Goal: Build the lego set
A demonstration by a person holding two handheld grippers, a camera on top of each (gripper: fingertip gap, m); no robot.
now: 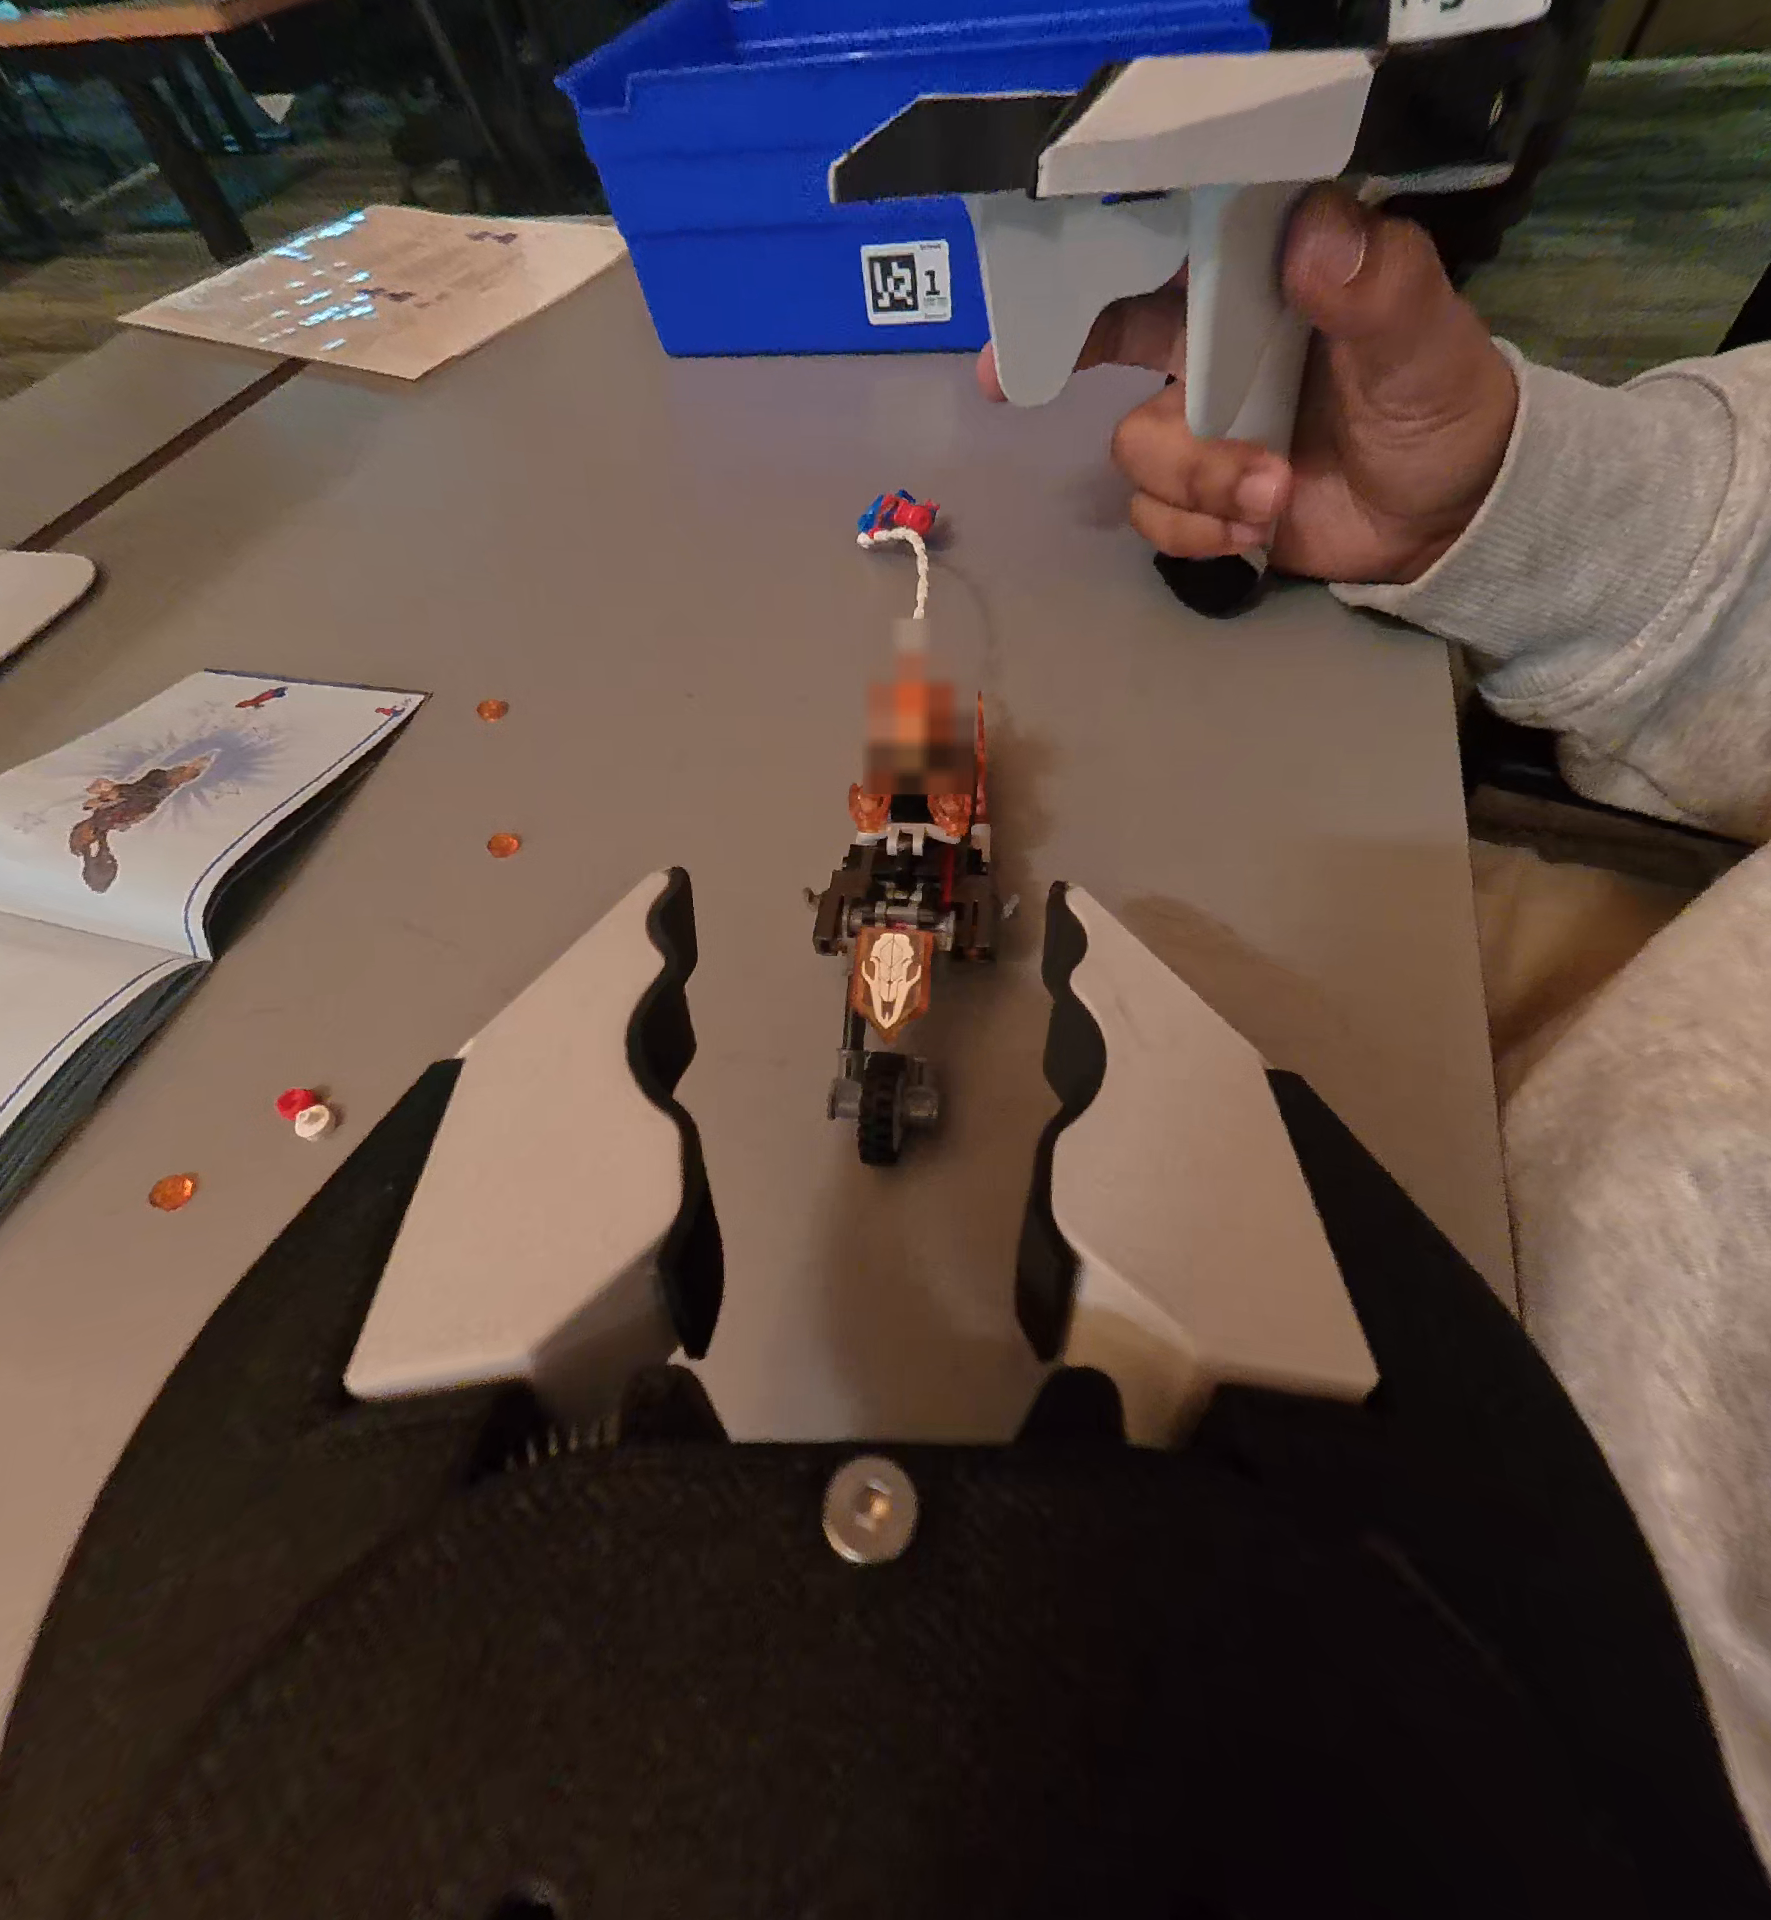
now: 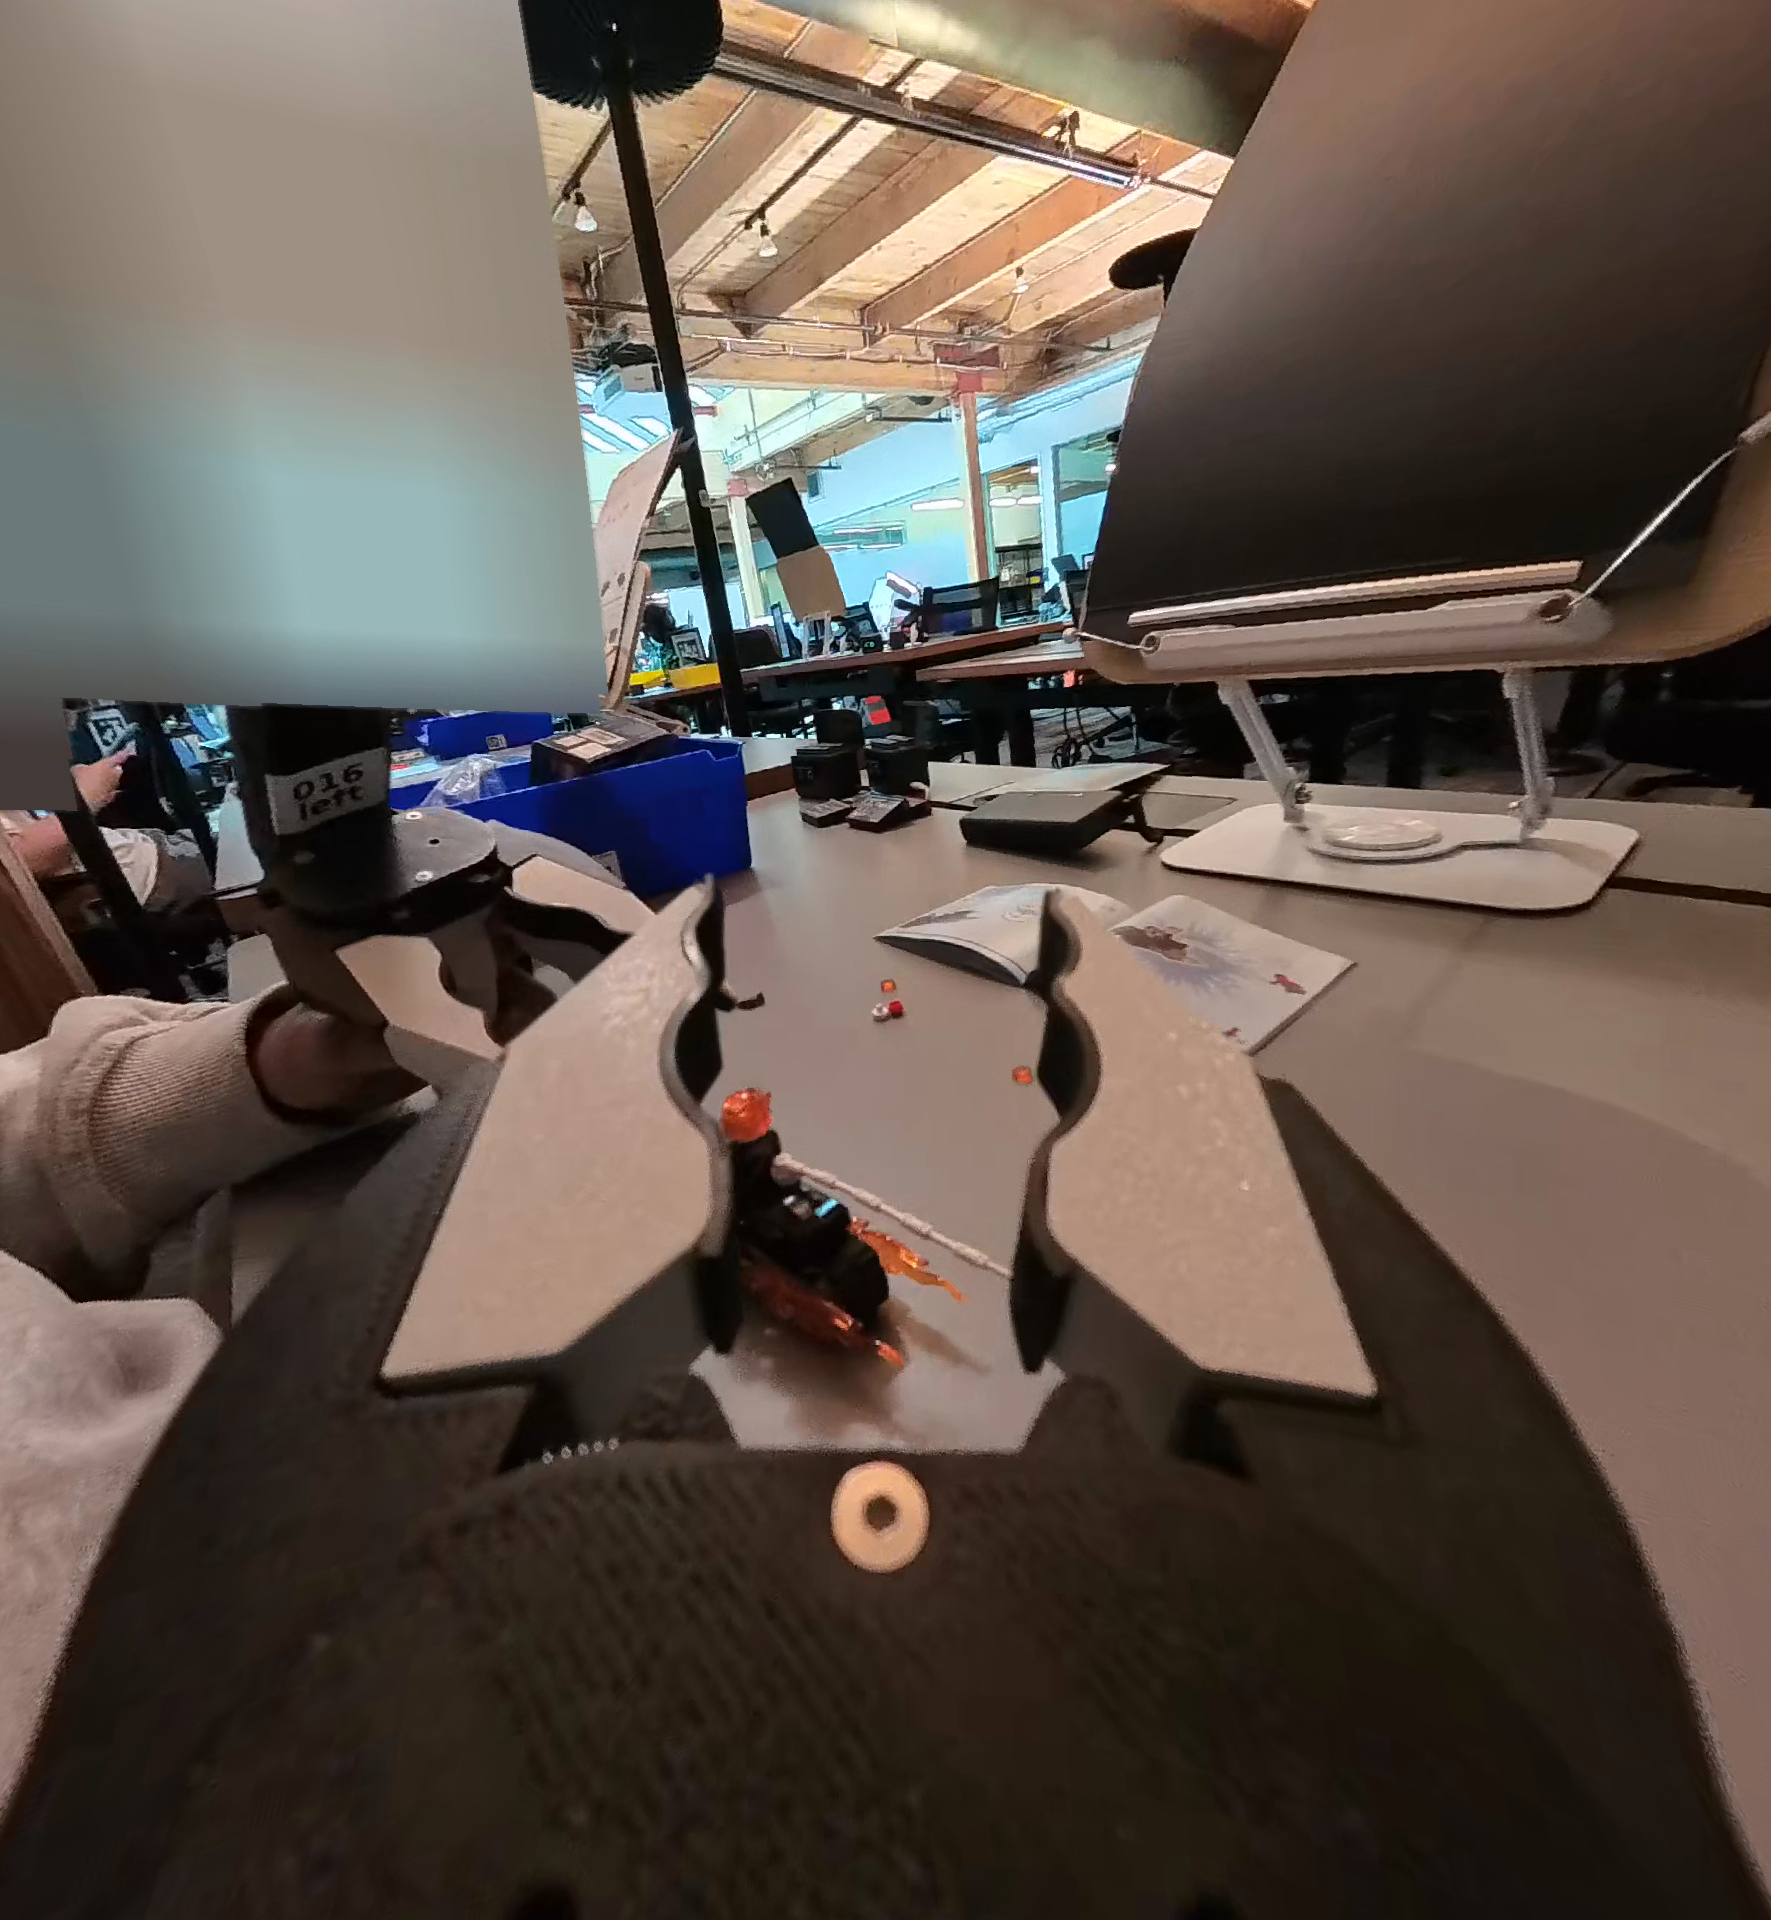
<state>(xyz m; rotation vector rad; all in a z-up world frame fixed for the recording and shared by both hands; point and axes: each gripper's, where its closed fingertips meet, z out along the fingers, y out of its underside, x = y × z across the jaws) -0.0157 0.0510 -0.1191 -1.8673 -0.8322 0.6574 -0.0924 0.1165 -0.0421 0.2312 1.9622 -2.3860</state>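
Item: lego motorcycle (image 1: 886,987), black with orange flame parts and a skull-printed shield at the front. It is standing upright on the grey desk (image 1: 590,582), front wheel pointing toward the left wrist camera. A rider figure is sitting on it; in the left wrist view a mosaic patch is covering the figure.

Item: white chain (image 1: 917,566), running from the rider's area back to a small red-and-blue figure (image 1: 902,516) that is lying on the desk behind the motorcycle.

Item: left gripper (image 1: 870,904), jaws standing spread, holding nothing. It is hovering just in front of the motorcycle, whose front wheel is sitting between the two fingers without touching either.

Item: right gripper (image 2: 886,925), jaws likewise parted and empty. In the right wrist view it is looking down on the motorcycle (image 2: 808,1247) from the side. In the left wrist view it is hanging above the far end of the desk, a hand (image 1: 1317,416) gripping its handle.

Item: loose pieces, lying left of the motorcycle: three orange studs (image 1: 503,844) and a red-and-white pair (image 1: 307,1112).

Item: instruction booklet (image 1: 133,810), lying open at the desk's left edge.

Item: blue bin (image 1: 756,208), sitting at the far end of the desk, with a printed sheet (image 1: 382,286) lying to its left.
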